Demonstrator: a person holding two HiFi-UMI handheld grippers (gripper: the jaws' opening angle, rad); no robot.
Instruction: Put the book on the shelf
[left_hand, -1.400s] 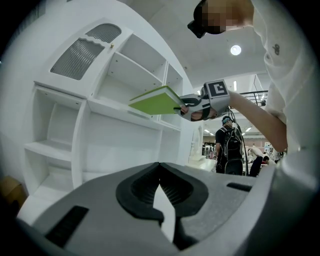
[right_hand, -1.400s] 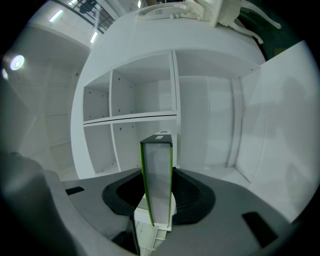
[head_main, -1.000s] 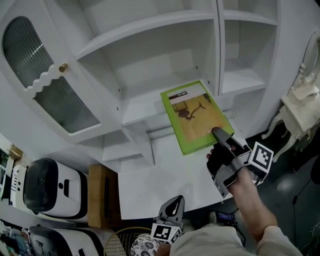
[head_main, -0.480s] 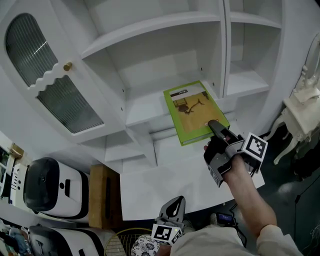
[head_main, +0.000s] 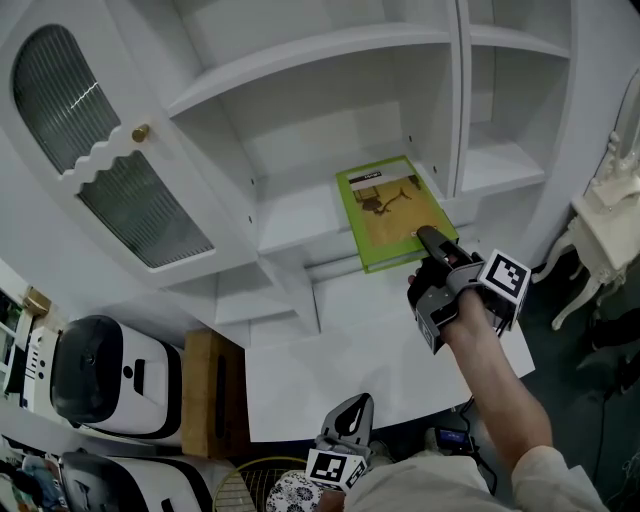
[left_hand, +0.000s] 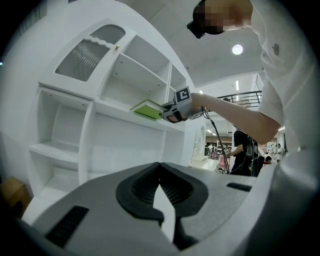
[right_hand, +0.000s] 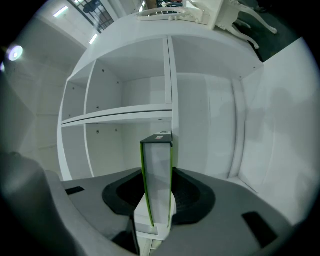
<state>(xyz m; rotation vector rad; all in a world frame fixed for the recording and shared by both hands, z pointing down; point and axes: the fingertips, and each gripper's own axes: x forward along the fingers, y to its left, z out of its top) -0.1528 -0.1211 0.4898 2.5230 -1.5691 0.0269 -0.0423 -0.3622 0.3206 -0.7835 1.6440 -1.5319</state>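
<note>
fingers (right_hand: 192, 196) of my right gripper (head_main: 428, 238) are clamped on the near edge of a thin book with lime green borders and a tan cover picture (head_main: 385, 205). it is held flat, mostly over the middle board of the white wooden shelf unit (head_main: 300, 215), just left of the upright divider (head_main: 462, 110), with its near end jutting out. my left gripper (head_main: 345, 418) sits low and near me, jaws pressed together with nothing between them.

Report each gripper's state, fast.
Left gripper: closed, holding nothing.
Right gripper: closed on the green book.
</note>
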